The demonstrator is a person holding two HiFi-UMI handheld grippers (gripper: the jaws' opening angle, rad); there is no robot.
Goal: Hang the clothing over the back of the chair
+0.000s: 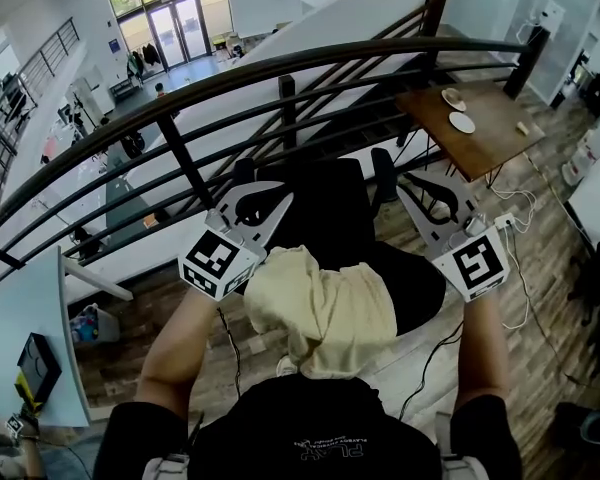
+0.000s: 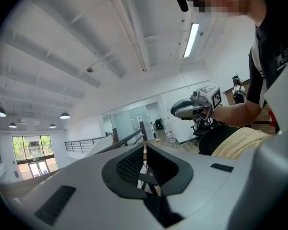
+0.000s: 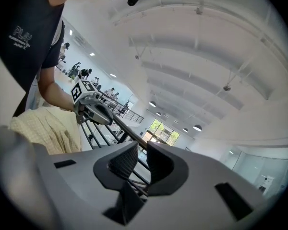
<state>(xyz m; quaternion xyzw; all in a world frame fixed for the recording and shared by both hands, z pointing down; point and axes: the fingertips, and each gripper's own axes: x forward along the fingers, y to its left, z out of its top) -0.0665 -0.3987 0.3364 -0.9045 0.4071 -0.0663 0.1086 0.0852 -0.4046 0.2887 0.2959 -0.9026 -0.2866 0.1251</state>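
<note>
A cream garment point(image 1: 330, 308) lies draped over the back of the black office chair point(image 1: 320, 218), right in front of the person; it also shows as cream cloth point(image 2: 240, 143) and as a checked fold point(image 3: 43, 128). My left gripper point(image 1: 278, 204) hovers over the chair's left side, apart from the cloth, its jaws point(image 2: 144, 150) all but meeting on nothing. My right gripper point(image 1: 412, 198) is held over the chair's right side with a narrow empty gap between its jaws point(image 3: 142, 150). Each gripper view shows the other gripper: the right one point(image 2: 192, 108) and the left one point(image 3: 93, 111).
A dark curved railing point(image 1: 280, 68) runs just beyond the chair, with a drop to a lower floor behind it. A wooden table point(image 1: 480, 123) with plates stands at the right. A white desk point(image 1: 20, 338) is at the left. Cables point(image 1: 520, 218) trail on the floor.
</note>
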